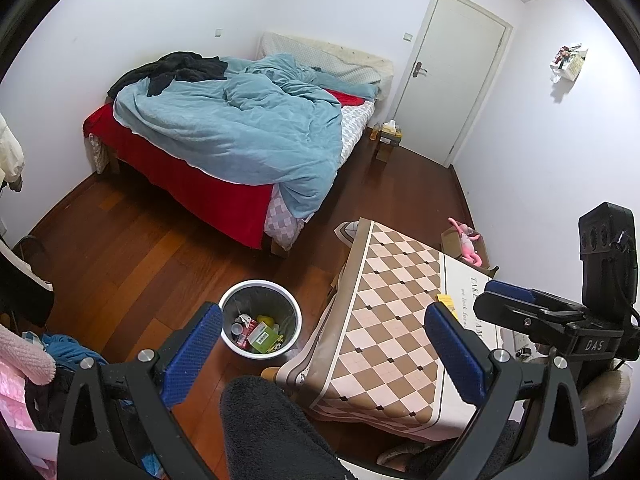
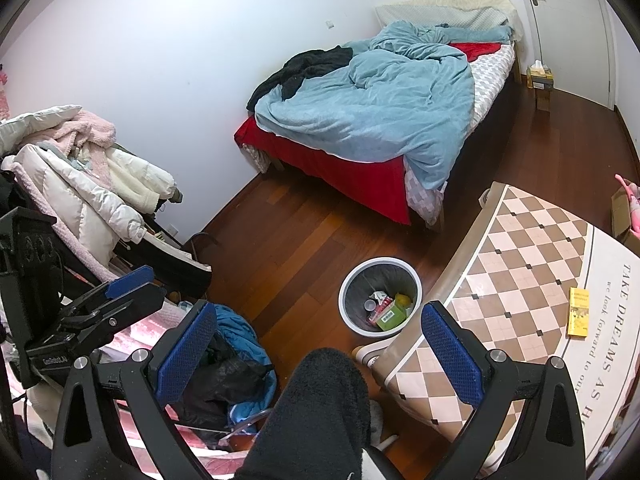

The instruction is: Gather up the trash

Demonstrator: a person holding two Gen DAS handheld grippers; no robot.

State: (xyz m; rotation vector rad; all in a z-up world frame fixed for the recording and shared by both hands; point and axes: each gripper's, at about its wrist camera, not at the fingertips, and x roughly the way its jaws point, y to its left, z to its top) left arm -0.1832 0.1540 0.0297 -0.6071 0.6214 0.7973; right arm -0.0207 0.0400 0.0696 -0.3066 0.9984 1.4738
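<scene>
Tablecloth [image 2: 520, 264] lettering "TAKE DREAMS", yellow booklet [image 2: 579, 313]

tablecloth [image 2: 520, 264]: is showing "TAKE DREAMS AS H…" in large letters along its pale border, with "we look forward to our…" running beside it in smaller type
right gripper [image 1: 508, 294]: is carrying "DAS" on its black body
left gripper [image 2: 132, 280]: is bearing a small white label, too blurred to make out
yellow booklet [image 2: 579, 313]: is showing print too small to read
green box [image 2: 390, 314]: is showing a barcode label, digits unreadable
</scene>
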